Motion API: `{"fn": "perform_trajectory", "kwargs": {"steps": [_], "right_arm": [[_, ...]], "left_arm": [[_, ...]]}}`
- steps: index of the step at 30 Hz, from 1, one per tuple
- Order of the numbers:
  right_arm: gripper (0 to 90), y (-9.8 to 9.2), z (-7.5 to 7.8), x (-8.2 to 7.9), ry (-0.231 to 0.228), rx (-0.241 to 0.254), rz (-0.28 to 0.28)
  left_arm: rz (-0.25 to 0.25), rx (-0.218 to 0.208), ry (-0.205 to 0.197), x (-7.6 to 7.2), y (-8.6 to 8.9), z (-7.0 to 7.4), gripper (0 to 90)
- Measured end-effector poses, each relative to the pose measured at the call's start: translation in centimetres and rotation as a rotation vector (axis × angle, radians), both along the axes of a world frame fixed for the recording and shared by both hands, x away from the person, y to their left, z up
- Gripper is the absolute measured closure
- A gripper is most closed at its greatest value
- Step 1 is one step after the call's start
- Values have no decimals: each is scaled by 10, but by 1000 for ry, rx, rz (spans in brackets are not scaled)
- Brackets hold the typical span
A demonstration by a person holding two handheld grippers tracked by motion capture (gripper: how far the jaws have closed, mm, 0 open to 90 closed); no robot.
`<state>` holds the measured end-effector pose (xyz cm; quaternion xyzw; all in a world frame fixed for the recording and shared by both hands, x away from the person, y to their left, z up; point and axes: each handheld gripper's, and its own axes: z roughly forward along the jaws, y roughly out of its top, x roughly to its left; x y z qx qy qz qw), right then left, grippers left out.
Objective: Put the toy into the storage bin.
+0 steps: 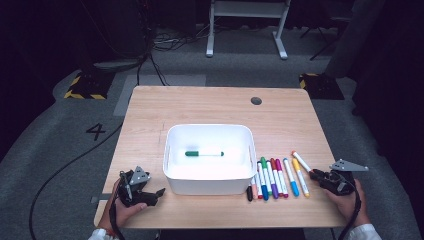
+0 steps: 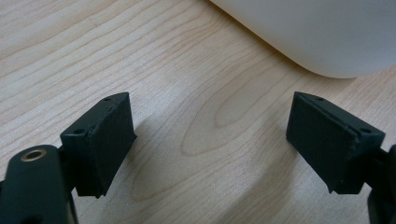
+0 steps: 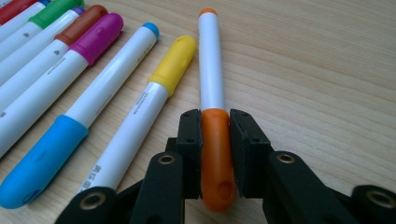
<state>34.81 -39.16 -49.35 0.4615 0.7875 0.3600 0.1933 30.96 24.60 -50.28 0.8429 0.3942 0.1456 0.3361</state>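
High view: white plastic bin (image 1: 172, 145) sits mid-table with one green-capped marker (image 1: 204, 153) lying in it. The rest of the marker row (image 1: 272, 179) lies on the wooden table (image 1: 210, 107) just right of the bin. Right gripper (image 1: 316, 175) is at the right end of the row, on the orange marker (image 1: 301, 161). Left gripper (image 1: 156, 194) rests near the bin's front-left corner, holding nothing.

Left gripper view: jaws stand wide apart over bare wood, nothing between them; the bin's rounded corner (image 2: 327, 42) is just ahead.

Right gripper view: jaws are clamped on the orange marker's cap (image 3: 215, 149), the white barrel pointing away along the table and the yellow-capped marker (image 3: 149, 107) just beside it. I'd expect the marker to be light and stiff, with a smooth plastic barrel that's probably slippery. A cap-end grip leaves the long barrel overhanging, so it may pivot in the pads. The cap could also pull off. Mid-barrel looks like the safer hold.
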Motion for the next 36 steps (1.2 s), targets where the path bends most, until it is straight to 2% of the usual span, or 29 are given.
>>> {"fn": "perform_trajectory", "kwargs": {"steps": [1, 7, 16, 17, 18, 19, 21, 23, 24, 25, 27, 36], "right_arm": [[753, 0, 0, 0, -4, -14, 6], [753, -3, 2, 1, -14, -13, -1], [753, -1, 13, 1, -42, 11, 7], [753, 1, 19, 1, -57, 24, 18], [753, 1, 19, 1, -57, 24, 18], [753, 5, 28, 0, -73, 32, 32], [753, 7, 33, 1, -85, 31, 44], [753, 15, 47, 2, -116, 34, 73], [753, 15, 47, 2, -116, 34, 73], [753, 22, 59, 3, -139, 46, 98], [753, 29, 70, 5, -166, 54, 121], [753, 74, 117, 12, -235, 46, 273]], "left_arm": [[0, 0, 0, 0, 0, 0, 153], [0, 0, 0, 0, 0, 0, 153], [0, 0, 0, 0, 0, 0, 153], [0, 0, 0, 0, 0, 0, 153], [0, 0, 0, 0, 0, 0, 153], [0, 0, 1, 0, 0, 0, 153], [0, 0, 0, 0, 0, 0, 153], [0, 1, -1, 0, 0, 0, 153], [0, 1, -1, 0, 0, 0, 153], [0, 0, 0, 0, 0, 0, 153], [0, 0, 0, 0, 0, 0, 153], [0, 0, 0, 0, 0, 0, 153]]}}
